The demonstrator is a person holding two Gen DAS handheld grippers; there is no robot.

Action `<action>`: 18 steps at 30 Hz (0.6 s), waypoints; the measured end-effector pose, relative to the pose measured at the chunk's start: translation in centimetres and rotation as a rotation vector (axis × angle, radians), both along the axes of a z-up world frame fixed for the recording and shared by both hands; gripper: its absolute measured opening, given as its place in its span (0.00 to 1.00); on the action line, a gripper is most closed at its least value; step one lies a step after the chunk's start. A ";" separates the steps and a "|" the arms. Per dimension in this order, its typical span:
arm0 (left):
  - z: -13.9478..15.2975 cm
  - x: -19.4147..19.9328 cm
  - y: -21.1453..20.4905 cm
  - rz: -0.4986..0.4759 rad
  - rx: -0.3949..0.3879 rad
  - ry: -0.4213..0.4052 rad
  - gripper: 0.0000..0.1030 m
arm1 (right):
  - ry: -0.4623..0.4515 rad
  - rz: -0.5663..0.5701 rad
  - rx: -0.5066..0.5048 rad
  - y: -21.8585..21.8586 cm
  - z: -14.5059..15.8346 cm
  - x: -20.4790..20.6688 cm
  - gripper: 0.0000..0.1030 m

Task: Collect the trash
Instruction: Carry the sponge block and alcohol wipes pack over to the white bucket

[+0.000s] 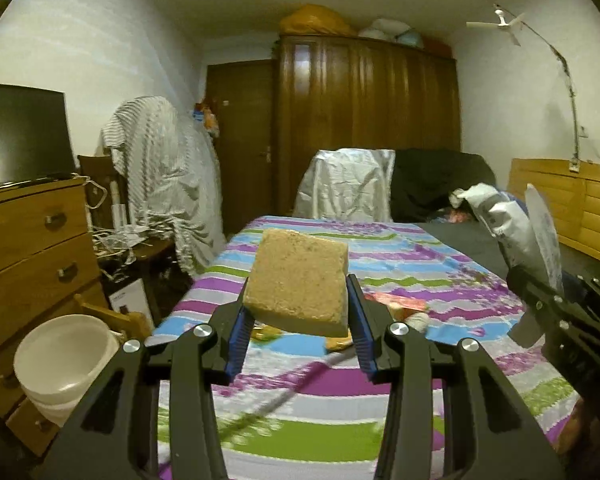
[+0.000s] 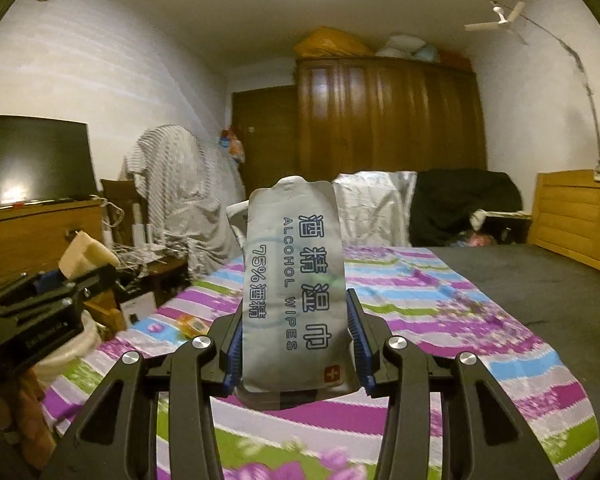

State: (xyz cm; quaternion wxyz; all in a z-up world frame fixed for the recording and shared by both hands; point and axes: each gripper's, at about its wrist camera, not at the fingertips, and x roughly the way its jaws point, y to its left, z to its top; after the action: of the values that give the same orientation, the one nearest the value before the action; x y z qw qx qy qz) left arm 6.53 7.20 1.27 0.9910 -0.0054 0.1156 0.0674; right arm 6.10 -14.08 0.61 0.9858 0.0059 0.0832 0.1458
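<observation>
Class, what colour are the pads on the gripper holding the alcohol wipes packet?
Blue pads, seen best in the right wrist view.

Your left gripper [image 1: 298, 312] points nearly level, its blue-padded fingers [image 1: 238, 332] clamped on a load. Your right gripper [image 2: 296, 344] sits just beside it at matching height, its fingers [image 2: 360, 344] also closed on something.
</observation>
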 end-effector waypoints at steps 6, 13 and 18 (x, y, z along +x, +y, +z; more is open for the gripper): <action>0.6 -0.7 5.1 0.110 0.001 0.004 0.41 | 0.001 0.123 -0.001 5.7 1.4 2.0 0.44; 1.2 -1.5 13.6 0.279 -0.014 0.018 0.41 | 0.023 0.294 -0.021 15.0 2.6 3.7 0.44; 1.7 -2.8 18.7 0.384 -0.027 0.027 0.41 | 0.061 0.410 -0.035 22.0 3.4 4.9 0.44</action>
State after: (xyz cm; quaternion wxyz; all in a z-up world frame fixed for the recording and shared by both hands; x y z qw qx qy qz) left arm 3.70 25.95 2.97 0.9581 -0.0398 0.1268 0.2537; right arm 11.02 7.91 4.00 0.9324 -0.0237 0.1152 0.3417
